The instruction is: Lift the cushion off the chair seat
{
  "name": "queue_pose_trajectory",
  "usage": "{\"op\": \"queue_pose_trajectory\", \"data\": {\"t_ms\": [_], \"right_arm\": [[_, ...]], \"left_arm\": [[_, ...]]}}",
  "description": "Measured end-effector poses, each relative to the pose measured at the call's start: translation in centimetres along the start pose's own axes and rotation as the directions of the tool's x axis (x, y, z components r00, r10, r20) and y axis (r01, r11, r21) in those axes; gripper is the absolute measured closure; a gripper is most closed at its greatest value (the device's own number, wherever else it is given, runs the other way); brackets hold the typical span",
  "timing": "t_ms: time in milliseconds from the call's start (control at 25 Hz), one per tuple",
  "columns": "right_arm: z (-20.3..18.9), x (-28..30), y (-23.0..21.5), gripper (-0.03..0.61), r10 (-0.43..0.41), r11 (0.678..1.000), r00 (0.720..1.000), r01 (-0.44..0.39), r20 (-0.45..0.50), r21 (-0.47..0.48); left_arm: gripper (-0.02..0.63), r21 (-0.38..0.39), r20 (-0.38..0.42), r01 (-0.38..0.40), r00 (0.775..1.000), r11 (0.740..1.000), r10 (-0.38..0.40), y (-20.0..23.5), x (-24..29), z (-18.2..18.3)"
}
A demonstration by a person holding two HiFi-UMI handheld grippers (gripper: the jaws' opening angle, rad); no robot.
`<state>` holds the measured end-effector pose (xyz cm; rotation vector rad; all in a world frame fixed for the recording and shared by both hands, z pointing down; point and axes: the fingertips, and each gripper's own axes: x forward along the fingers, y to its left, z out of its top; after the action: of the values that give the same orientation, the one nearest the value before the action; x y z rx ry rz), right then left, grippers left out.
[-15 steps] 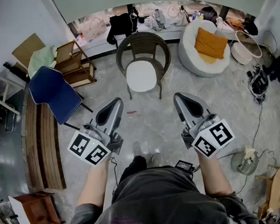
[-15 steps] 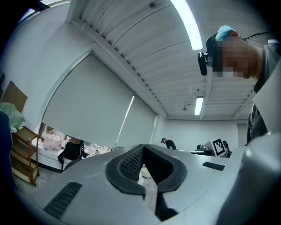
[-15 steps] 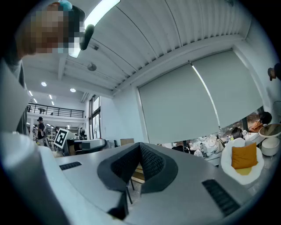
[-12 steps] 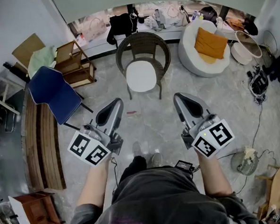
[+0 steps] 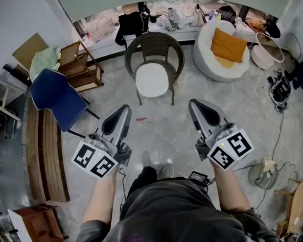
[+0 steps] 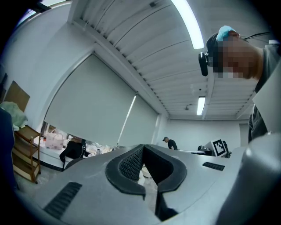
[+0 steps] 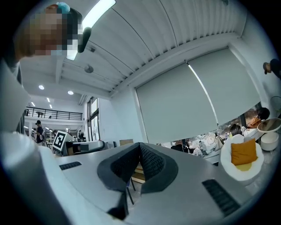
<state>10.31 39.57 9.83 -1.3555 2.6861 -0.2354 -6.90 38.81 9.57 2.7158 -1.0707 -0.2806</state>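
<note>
**Two grippers, one cushion, no contact**

One open stretch of floor (image 5: 162, 125) fills centre frame. One wicker chair (image 5: 153, 47) stands top centre, with one white cushion (image 5: 152, 81) flat on its seat. Lower down, the left gripper (image 5: 123, 111) and right gripper (image 5: 193, 105) are both clenched empty, well short of the seat's front edge.
</note>
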Motion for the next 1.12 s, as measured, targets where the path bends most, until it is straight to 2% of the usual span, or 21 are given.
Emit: {"op": "queue_pose_trajectory", "data": {"t_ms": [600, 880, 1120], "right_arm": [[-0.3, 0.9, -2.1, 0.568, -0.001, 1.0, 1.0, 0.002, -0.024, 0.001], [-1.0, 3.5, -3.6, 0.568, 0.003, 1.0, 0.999, -0.003, -0.044, 0.006], [-2.3, 6.8, -6.9, 0.568, -0.008, 1.0, 0.997, 0.009, -0.072, 0.016]], "left_arm": [[0.604, -0.012, -0.007, -0.002, 1.0, 1.0, 0.002, 0.8, 2.5, -0.7], [0.604, -0.03, -0.018, -0.007, 1.0, 1.0, 0.007, 3.4, 4.4, -1.4], [0.604, -0.051, -0.034, -0.005, 0.999, 0.999, 0.004, 6.8, 7.9, -2.7]]}}
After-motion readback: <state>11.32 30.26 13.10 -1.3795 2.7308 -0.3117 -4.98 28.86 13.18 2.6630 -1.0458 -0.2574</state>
